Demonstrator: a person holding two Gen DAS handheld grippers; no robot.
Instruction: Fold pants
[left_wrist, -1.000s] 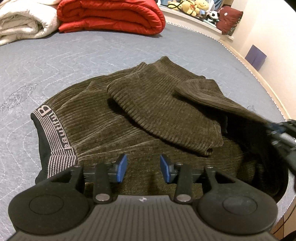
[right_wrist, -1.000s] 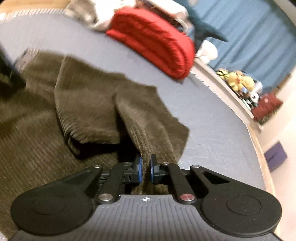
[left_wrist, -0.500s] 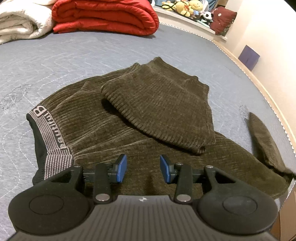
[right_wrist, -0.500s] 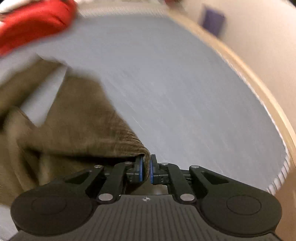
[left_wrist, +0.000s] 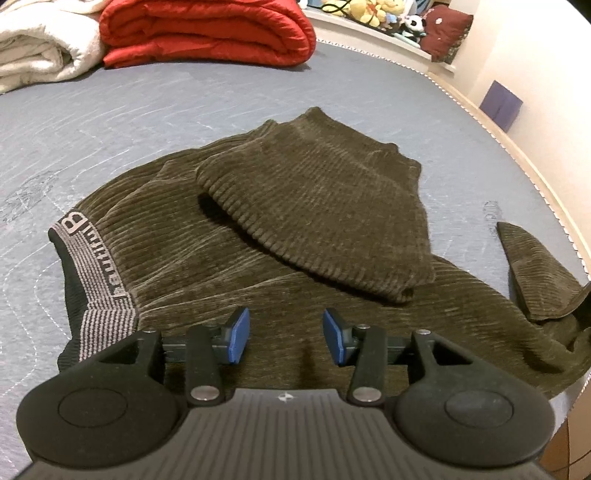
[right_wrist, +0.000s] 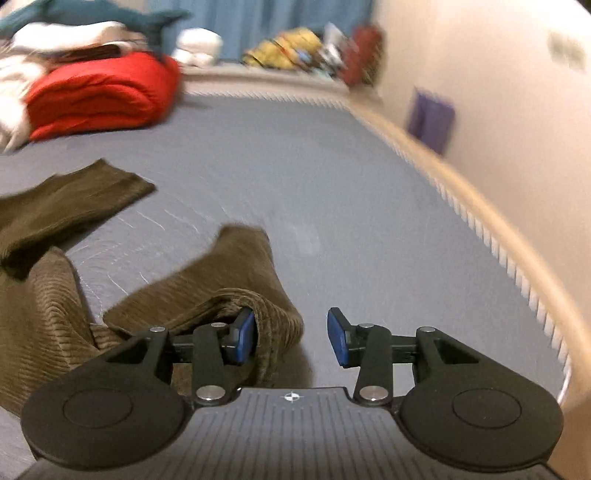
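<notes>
Lying rumpled on a grey bed (left_wrist: 110, 122), olive corduroy pants (left_wrist: 229, 258) are spreading beneath the left gripper (left_wrist: 286, 338) and right gripper (right_wrist: 291, 338), both hovering with fingers apart.

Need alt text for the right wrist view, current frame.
The right gripper is open over a grey mattress, with a rumpled leg of the dark olive corduroy pants draped against its left finger. A red folded blanket lies at the far end near blurred plush toys.
</notes>
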